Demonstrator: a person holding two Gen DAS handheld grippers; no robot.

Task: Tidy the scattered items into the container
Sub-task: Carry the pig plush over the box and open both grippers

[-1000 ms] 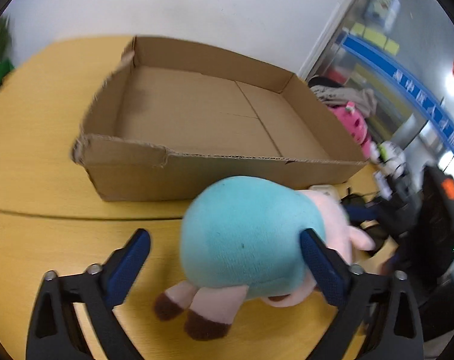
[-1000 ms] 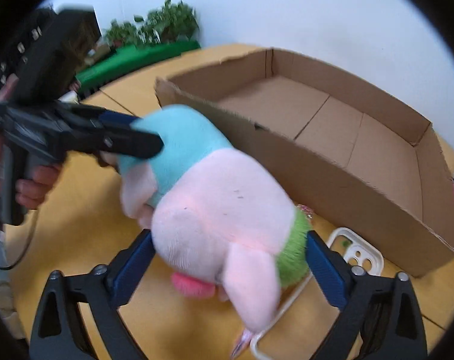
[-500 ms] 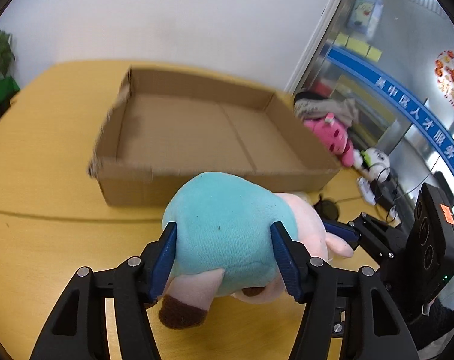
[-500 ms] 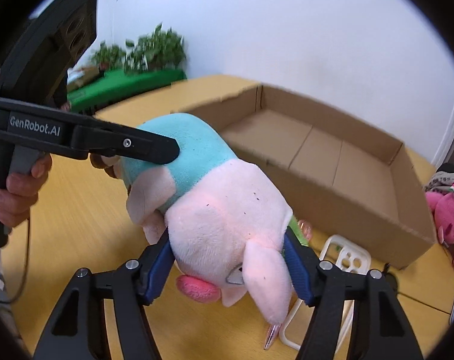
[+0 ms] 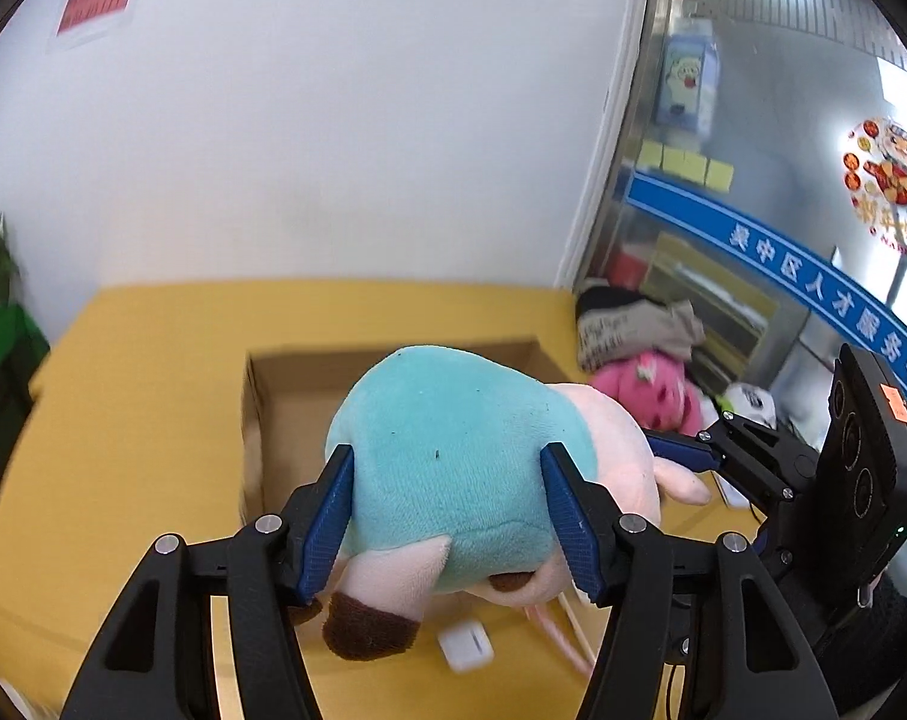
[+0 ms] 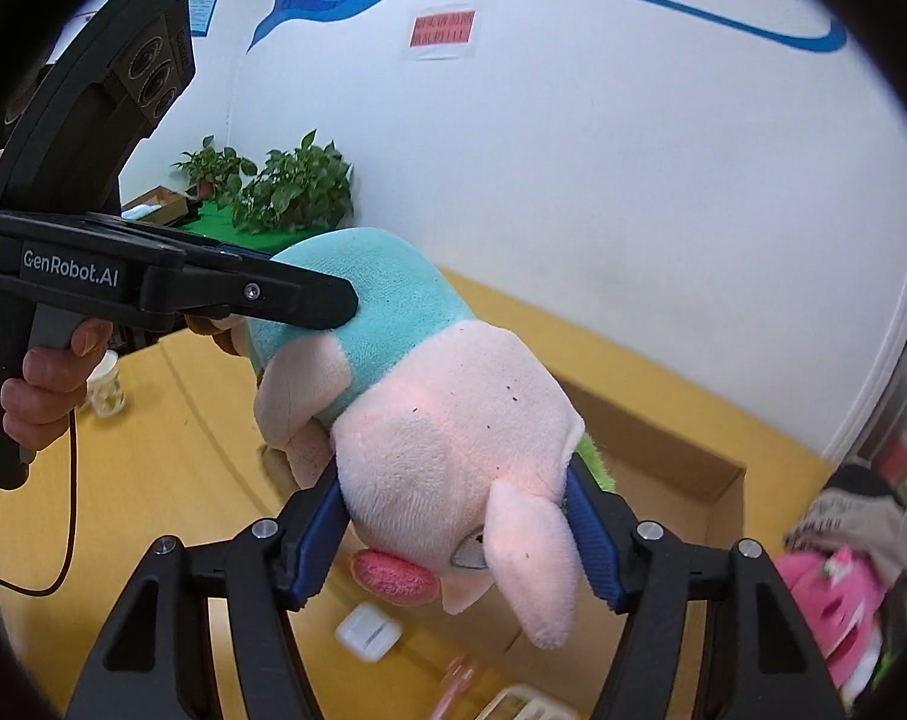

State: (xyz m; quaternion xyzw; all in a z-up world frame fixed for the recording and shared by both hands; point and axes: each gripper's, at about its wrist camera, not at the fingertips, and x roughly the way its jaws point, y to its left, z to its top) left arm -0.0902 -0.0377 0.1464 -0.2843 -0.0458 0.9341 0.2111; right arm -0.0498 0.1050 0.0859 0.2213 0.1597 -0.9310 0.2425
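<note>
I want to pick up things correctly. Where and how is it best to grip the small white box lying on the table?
Probably grip the small white box across its two longer sides, coming straight down from above: it lies flat on the table, low and rectangular, so no side approach gets under it.

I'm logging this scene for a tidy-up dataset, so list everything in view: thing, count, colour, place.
plush pig: 1, teal body, pink head, brown hooves; held in the air above the table, clamped by both grippers
cardboard box: 1, brown, open; on the table behind the pig
table: 1, yellow wood
small white case: 1, white; on the table under the pig
pink plush: 1, pink; at the table's far right edge
grey cloth bundle: 1, grey and black; behind the pink plush
paper cup: 1, white; on the table, left
potted plants: 2, green; by the wall
left gripper: 1, black, blue pads; shut on the teal body
right gripper: 1, black, blue pads; shut on the pink head
hand: 1; on the left gripper's handle
</note>
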